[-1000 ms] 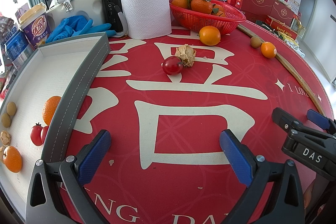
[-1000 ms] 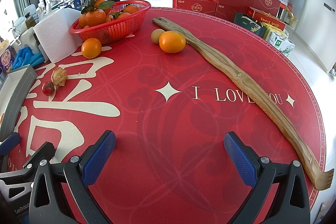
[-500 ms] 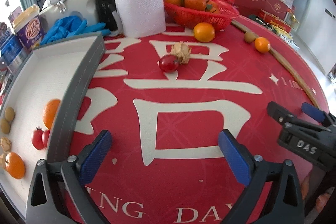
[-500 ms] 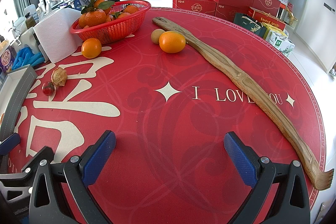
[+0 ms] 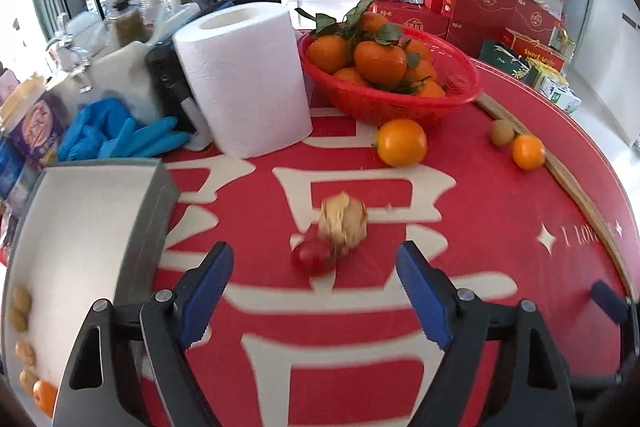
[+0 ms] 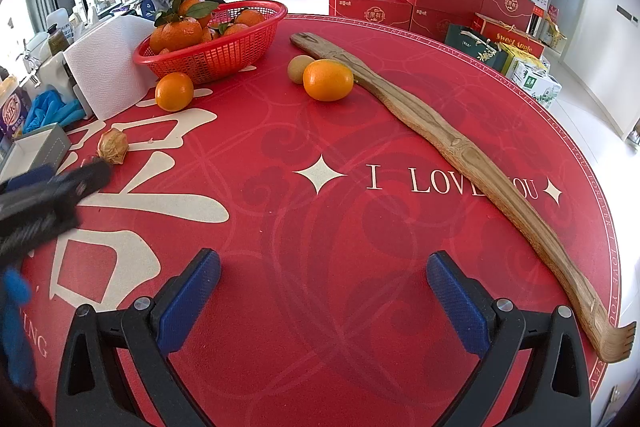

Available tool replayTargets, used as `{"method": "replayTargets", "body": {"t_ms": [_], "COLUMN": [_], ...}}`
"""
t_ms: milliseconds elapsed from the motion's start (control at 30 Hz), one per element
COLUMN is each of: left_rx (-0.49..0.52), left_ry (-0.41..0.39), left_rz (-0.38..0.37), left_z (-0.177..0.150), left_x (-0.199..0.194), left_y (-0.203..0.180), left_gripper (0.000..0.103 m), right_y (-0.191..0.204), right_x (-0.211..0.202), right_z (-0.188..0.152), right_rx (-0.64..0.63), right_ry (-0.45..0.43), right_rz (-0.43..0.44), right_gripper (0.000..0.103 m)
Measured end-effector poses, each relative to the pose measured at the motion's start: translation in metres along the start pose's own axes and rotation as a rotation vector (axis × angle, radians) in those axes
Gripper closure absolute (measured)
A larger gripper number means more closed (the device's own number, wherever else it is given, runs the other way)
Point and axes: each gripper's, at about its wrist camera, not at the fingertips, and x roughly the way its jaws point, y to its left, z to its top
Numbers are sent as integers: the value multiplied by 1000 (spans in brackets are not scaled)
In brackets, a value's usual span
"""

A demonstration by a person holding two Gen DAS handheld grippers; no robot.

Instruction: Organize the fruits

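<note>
Closing on nothing yet, the left gripper (image 5: 316, 291) has its jaws apart, with the red cherry tomato (image 5: 312, 258) just beyond them on the desk (image 5: 500, 227), touching a papery husked fruit (image 5: 343, 221) on its far side. The right gripper (image 6: 324, 291) is farther off, with its jaws wide and empty. The grey tray (image 5: 136, 227) lies left.

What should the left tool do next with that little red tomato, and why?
Probably ease forward and down so the red tomato sits squarely between its fingers. The left tool is closing, but nothing is between its fingers yet: the tomato lies just ahead of them on the red tablecloth, touching the papery husk fruit. Other fruit already lies in the grey tray beside it.
</note>
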Motion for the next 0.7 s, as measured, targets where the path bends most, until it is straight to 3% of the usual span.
{"method": "replayTargets", "body": {"t_ms": [67, 267, 400, 700], "left_rx": [-2, 14, 57, 117], "left_ry": [4, 4, -14, -34], "left_rz": [1, -48, -49, -153], "left_z": [3, 4, -14, -71], "left_x": [6, 12, 0, -41], "left_y": [-2, -6, -10, -16], "left_gripper": [21, 78, 78, 77], "right_y": [0, 0, 1, 0], "right_x": [0, 1, 1, 0], "right_z": [0, 0, 0, 0], "right_rx": [0, 0, 0, 0], "right_ry": [0, 0, 0, 0], "right_rz": [0, 0, 0, 0], "right_gripper": [0, 0, 0, 0]}}
